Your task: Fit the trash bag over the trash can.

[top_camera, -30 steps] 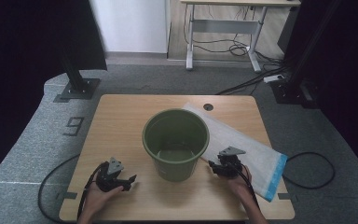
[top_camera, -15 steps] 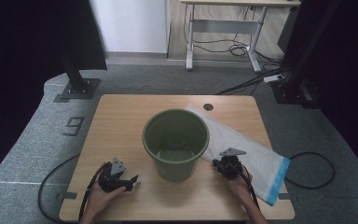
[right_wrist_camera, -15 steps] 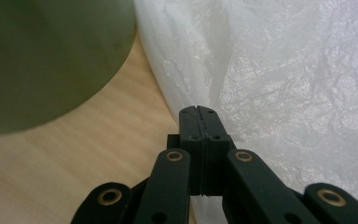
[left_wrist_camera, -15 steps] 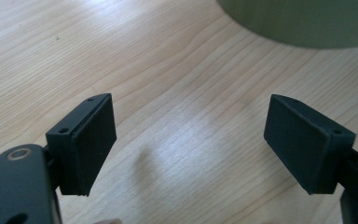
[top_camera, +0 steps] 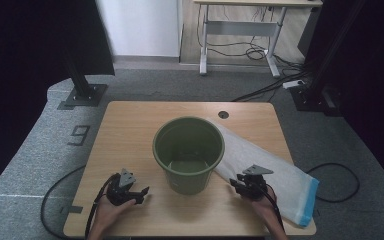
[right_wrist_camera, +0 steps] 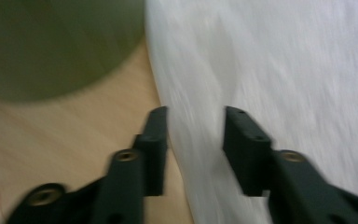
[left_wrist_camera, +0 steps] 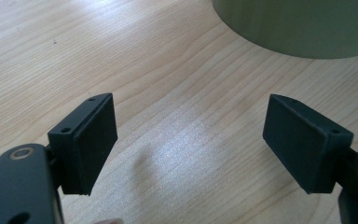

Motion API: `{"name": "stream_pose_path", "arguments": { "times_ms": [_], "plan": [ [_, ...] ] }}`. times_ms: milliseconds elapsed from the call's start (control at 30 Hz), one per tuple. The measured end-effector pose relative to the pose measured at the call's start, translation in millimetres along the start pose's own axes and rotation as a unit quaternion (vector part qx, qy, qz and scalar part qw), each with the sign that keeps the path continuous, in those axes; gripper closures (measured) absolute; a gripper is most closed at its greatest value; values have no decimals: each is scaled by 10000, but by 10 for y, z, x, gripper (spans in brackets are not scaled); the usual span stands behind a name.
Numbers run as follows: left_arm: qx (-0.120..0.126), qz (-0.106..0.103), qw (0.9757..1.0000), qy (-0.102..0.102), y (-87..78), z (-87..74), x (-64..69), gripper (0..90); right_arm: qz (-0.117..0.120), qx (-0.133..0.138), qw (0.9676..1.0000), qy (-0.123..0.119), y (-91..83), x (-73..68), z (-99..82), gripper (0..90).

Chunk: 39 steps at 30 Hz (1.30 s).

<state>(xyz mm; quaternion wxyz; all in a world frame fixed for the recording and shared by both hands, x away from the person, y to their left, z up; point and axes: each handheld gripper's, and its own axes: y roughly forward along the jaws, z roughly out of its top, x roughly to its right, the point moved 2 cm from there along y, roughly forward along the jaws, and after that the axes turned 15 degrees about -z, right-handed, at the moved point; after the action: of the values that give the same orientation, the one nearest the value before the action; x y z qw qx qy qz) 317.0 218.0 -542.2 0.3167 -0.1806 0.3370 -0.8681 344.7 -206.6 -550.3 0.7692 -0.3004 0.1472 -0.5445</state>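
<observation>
A dark green bucket [top_camera: 188,152] stands upright at the middle of the wooden table [top_camera: 130,130]. Right of it lies a flat white bag with a blue end [top_camera: 275,167]. My left gripper [top_camera: 141,193] rests near the front left, pointing toward the bucket. Its jaws [left_wrist_camera: 189,140] stand wide open over bare wood, with the bucket's wall [left_wrist_camera: 298,28] beyond. My right gripper [top_camera: 236,183] sits at the bag's near left edge. Its jaws [right_wrist_camera: 196,116] have just been opening and stand partly apart over the bag's edge [right_wrist_camera: 284,70], not pressing on it. The bucket [right_wrist_camera: 46,46] is at upper left there.
A small round cable hole [top_camera: 223,114] is in the table's far side. Cables trail off the front edge from both grippers. Grey carpet, black stand bases [top_camera: 82,95] and a white desk frame [top_camera: 240,30] surround the table.
The right gripper has shifted slightly toward the near right, along the bag's edge. The left gripper and the bucket have not moved.
</observation>
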Motion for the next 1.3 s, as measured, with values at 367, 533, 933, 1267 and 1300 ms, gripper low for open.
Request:
{"name": "stream_pose_path", "arguments": {
  "times_ms": [367,533,933,1267,1300],
  "plan": [
    [-58,11,10000,52,2,-7,25,176,-206,-59,9988,-446,395,-326,203,450],
    [-6,-24,10000,22,-24,-25,29,178,-304,-64,9991,-274,432,-255,216,570],
    [139,-45,9999,42,-64,-15,44,174,-464,96,9988,-116,385,-13,229,888],
    [113,-23,9999,72,-66,-25,78,174,-207,1042,9905,873,-76,278,494,889],
    [90,-20,9999,82,-61,-36,74,174,-178,1156,9882,991,-128,315,518,889]
  ]
}}
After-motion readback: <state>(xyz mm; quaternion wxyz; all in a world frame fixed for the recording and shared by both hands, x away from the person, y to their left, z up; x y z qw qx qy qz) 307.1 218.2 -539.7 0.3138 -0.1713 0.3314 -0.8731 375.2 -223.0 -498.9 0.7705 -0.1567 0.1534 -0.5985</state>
